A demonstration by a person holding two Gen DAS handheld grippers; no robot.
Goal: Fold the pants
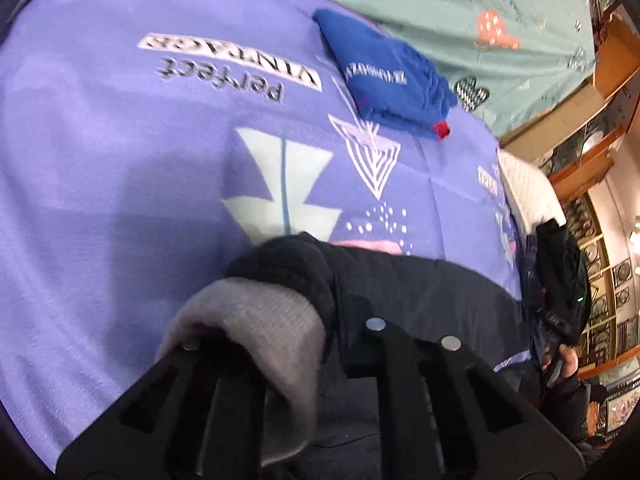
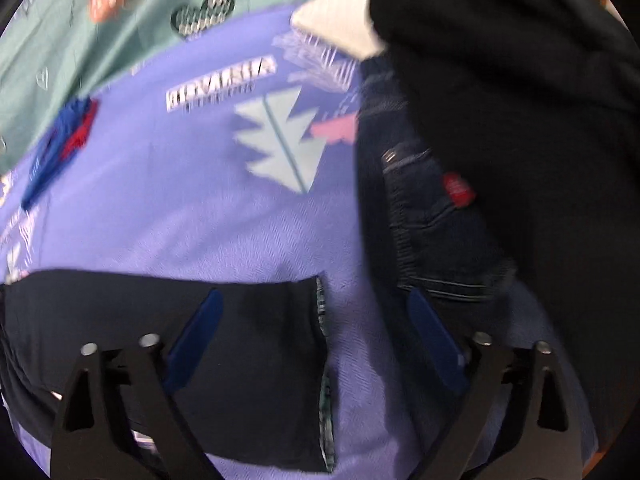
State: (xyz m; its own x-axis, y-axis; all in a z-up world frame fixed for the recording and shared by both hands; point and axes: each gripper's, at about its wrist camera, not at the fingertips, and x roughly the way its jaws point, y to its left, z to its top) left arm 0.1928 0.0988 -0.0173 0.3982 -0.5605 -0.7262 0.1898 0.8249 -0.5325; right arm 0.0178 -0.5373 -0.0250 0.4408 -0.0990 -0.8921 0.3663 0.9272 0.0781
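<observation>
Dark navy pants lie on a purple printed bedsheet. In the left wrist view my left gripper is shut on a bunched part of the pants, with grey lining and dark knit fabric draped over its fingers. In the right wrist view my right gripper is open, blue pads spread wide, above a flat dark pant leg end. The pants' waist with a pocket and a red tag hangs at the right. The other gripper shows at the right edge.
A folded blue garment lies farther back on the sheet, also in the right wrist view. A teal printed sheet lies beyond. A white pillow sits at the bed's edge. Wooden shelves stand at the right.
</observation>
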